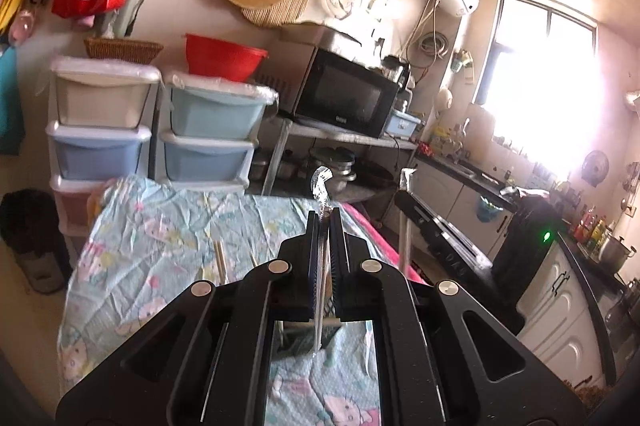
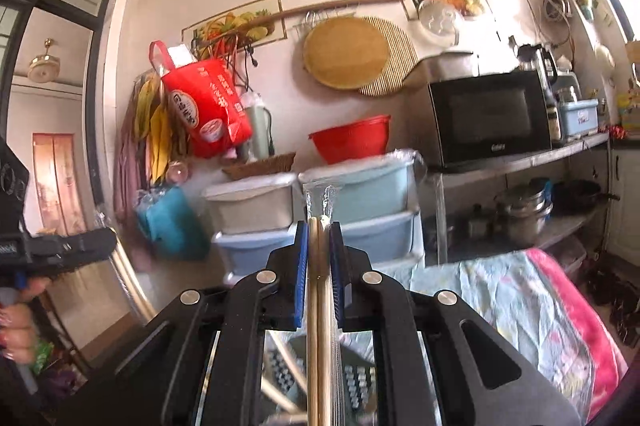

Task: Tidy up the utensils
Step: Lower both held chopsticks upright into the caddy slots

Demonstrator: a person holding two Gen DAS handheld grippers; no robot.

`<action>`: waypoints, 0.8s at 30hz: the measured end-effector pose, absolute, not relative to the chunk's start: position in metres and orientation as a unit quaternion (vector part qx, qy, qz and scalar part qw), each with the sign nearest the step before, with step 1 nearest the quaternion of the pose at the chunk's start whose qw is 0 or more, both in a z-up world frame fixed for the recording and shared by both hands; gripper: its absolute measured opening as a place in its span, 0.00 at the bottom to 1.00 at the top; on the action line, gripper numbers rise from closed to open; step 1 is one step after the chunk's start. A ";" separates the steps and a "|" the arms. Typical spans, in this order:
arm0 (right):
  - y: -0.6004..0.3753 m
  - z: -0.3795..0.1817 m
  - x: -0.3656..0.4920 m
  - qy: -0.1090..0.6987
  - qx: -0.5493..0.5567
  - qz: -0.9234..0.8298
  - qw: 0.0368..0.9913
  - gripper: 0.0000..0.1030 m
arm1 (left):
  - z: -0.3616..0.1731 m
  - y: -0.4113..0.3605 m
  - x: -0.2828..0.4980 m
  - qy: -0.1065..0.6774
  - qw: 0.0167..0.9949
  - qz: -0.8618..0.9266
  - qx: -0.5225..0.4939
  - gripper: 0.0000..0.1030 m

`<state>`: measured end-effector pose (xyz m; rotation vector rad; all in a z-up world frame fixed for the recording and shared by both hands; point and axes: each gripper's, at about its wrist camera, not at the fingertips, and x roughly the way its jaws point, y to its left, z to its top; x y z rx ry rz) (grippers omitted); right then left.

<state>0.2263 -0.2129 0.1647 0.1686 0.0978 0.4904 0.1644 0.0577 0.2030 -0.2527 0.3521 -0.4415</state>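
Left wrist view: the left gripper (image 1: 325,216) pinches a clear plastic wrapper (image 1: 321,186) above the cloth-covered tabletop (image 1: 168,226). The right gripper (image 2: 319,228) clamps wrapped wooden chopsticks (image 2: 319,290), their tips poking just past its fingertips.

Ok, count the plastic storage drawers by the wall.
5. Left stack: white drawer, blue drawer, pinkish drawer. Right stack: upper light-blue drawer, lower light-blue drawer. The tablecloth may hide more below.
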 end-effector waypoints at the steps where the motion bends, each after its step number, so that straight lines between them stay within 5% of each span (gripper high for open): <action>1: -0.210 0.165 0.227 0.044 0.081 0.239 0.967 0.10 | 0.206 0.058 0.165 0.169 0.954 -0.215 -0.125 0.03; 24: -0.172 0.147 0.279 -0.042 0.048 0.135 0.989 0.10 | 0.209 0.084 0.214 0.127 0.977 -0.120 -0.119 0.03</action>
